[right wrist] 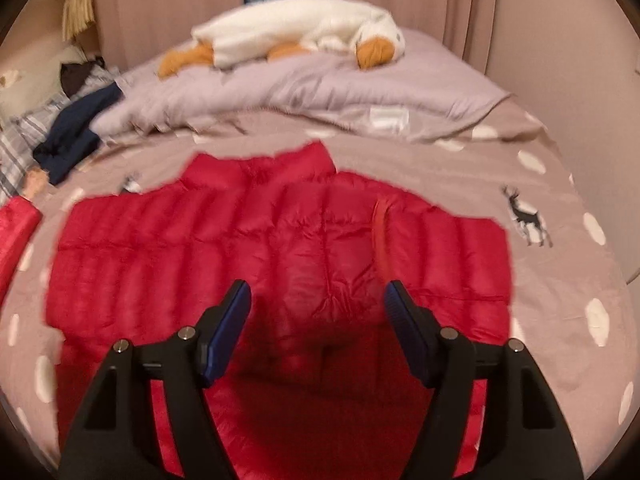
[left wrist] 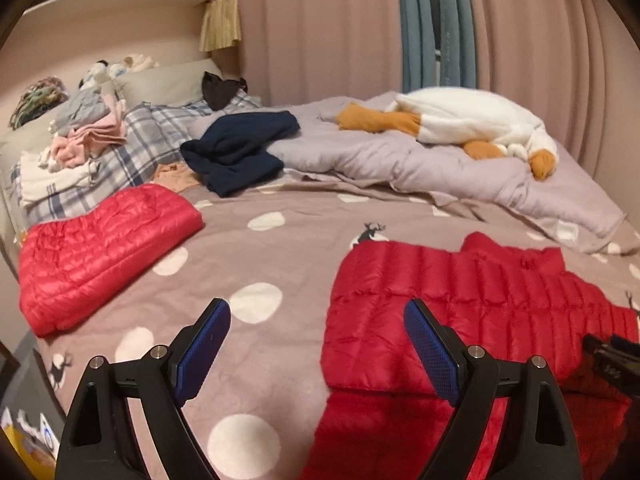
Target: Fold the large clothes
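Note:
A red puffer jacket (left wrist: 460, 312) (right wrist: 280, 240) lies flat on the spotted bedsheet (left wrist: 260, 256), collar toward the far side. My left gripper (left wrist: 316, 312) hangs open over the jacket's left edge; one blue pad is above the sheet, the other above the jacket, and nothing sits between them. My right gripper (right wrist: 318, 290) is open above the jacket's lower middle, also with nothing between its pads. Its black body shows at the right edge of the left wrist view (left wrist: 612, 360). A second red puffer jacket (left wrist: 104, 256) (right wrist: 16, 232) lies folded at the left.
A navy garment (left wrist: 240, 152) (right wrist: 72, 136) lies beyond the jackets beside a bunched grey duvet (left wrist: 400, 160) (right wrist: 300, 92). A white goose plush (left wrist: 472, 120) (right wrist: 304, 28) rests on the duvet. Folded clothes (left wrist: 80, 140) are piled on a plaid pillow (left wrist: 152, 140). Pink curtains (left wrist: 320, 20) hang behind the bed.

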{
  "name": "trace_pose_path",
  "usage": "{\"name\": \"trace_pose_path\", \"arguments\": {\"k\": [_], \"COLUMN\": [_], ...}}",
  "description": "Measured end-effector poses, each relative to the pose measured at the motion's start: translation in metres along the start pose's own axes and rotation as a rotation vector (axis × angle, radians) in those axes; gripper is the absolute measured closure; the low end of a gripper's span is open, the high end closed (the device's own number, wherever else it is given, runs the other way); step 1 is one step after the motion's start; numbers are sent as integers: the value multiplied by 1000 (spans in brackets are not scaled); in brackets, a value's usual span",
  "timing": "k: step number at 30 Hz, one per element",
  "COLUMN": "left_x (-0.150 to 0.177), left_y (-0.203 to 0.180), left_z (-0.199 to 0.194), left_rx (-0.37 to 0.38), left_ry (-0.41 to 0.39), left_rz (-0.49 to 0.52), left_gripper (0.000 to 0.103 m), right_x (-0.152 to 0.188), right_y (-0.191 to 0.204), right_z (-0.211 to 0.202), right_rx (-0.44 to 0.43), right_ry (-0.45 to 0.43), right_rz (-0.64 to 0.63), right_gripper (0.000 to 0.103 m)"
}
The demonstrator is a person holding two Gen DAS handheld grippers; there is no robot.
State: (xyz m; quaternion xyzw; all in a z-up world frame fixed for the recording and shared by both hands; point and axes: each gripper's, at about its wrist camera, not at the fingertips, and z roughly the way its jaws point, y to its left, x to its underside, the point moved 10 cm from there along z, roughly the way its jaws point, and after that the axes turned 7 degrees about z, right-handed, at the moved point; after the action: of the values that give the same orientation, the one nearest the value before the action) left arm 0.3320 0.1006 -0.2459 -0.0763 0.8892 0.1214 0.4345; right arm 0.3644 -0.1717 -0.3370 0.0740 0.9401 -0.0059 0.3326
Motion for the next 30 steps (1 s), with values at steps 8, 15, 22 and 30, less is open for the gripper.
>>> {"name": "trace_pose_path", "arguments": {"k": [8,15,22,30], "left_x": [2,6,3,-1], "left_y": [-30,-38,-32,-23], "left_z": [4,-5,-14,-14], "left_rx": [76,113,105,101], "left_ry": [34,26,35,23], "left_rz": [63,51,48,9], "left_gripper": [15,15,15,15], "right_x": [-19,-22,-8,-24], "right_y": [-56,-94,-14,-55], "right_z": [-13,-27,21,-29], "right_rx": [81,-34,-184,-115], "right_ry": [-85,-54,33,-89], "right_rz": [45,184,121,133], "right_gripper": [99,84,102,100]}}
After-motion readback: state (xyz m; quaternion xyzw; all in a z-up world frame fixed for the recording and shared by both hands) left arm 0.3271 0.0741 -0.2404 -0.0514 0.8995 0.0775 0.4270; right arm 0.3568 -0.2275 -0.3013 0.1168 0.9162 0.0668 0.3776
